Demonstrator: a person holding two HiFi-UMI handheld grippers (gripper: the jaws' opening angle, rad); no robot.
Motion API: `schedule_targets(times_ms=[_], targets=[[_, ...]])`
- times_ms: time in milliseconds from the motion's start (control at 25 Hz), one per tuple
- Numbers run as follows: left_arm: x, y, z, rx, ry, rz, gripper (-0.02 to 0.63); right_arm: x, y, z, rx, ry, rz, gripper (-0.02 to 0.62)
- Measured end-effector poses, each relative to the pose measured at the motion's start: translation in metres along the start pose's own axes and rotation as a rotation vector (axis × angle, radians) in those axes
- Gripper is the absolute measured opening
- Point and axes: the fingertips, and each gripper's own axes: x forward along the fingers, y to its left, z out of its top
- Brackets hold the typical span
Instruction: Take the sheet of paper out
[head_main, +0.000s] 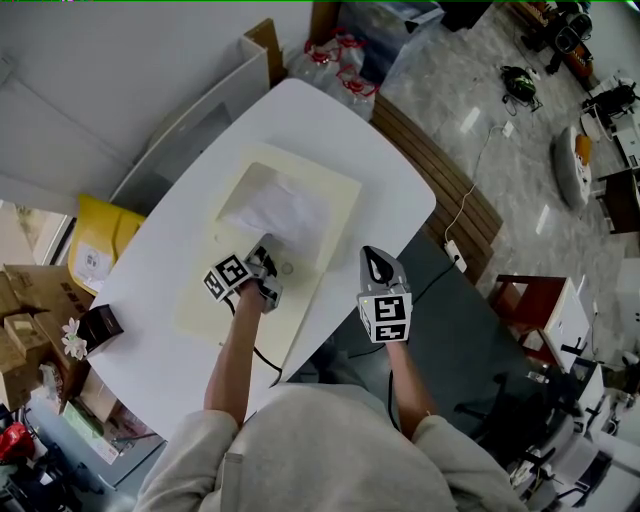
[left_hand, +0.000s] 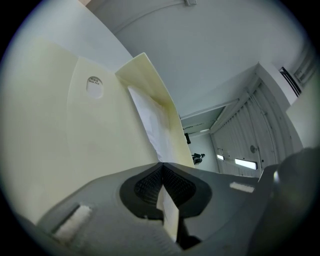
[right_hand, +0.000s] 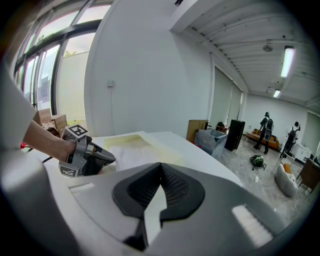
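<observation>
Left gripper (head_main: 267, 246) clamped on near corner of sheet of paper (head_main: 285, 210), which runs away from it into envelope (head_main: 220, 300). Right gripper (head_main: 375, 256) closed, empty, farther off.

Brightness: even, bright light is seen in all three views.
Sources: windows (right_hand: 47, 75) at the left of the right gripper view are blown out, and a ceiling lamp (right_hand: 286, 61) is shown lit.
Glare: bright patches are reflected on the floor (head_main: 470, 122); the paper (head_main: 285, 208) is washed nearly white.
Shadows: only soft, faint shadows are cast on the desk (head_main: 160, 340).
Distortion: both gripper views are bent by the wide lens and ringed in black.
Focus: the jaws nearest each lens are rendered soft; far detail is small and blurred.
</observation>
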Motion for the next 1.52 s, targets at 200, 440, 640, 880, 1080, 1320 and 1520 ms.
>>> schedule_targets(times_ms=[200, 440, 640, 880, 1080, 1320, 1520], targets=[[-0.013, -0.004, 0.0, 0.052, -0.006, 0.0, 0.006, 0.001, 0.005, 0.001, -0.003, -0.001, 0.011, 0.002], [-0.034, -0.017, -0.002, 0.13, -0.018, -0.008, 0.005, -0.001, 0.012, 0.009, -0.017, -0.018, 0.033, 0.0], [-0.053, -0.026, -0.006, 0.206, -0.031, -0.011, 0.005, -0.006, 0.017, 0.009, -0.017, -0.022, 0.037, 0.002], [-0.07, -0.046, -0.006, 0.413, -0.035, 0.014, 0.005, -0.011, 0.027, 0.018, -0.027, -0.047, 0.056, 0.002], [-0.08, -0.074, -0.002, 0.571, -0.058, 0.01, 0.005, -0.017, 0.03, 0.025, -0.038, -0.063, 0.064, 0.002], [-0.093, -0.106, 0.005, 0.741, -0.091, 0.008, 0.005, -0.023, 0.035, 0.033, -0.05, -0.082, 0.076, 0.002], [-0.103, -0.133, 0.008, 0.908, -0.118, 0.017, 0.005, -0.028, 0.035, 0.04, -0.052, -0.102, 0.075, 0.002]])
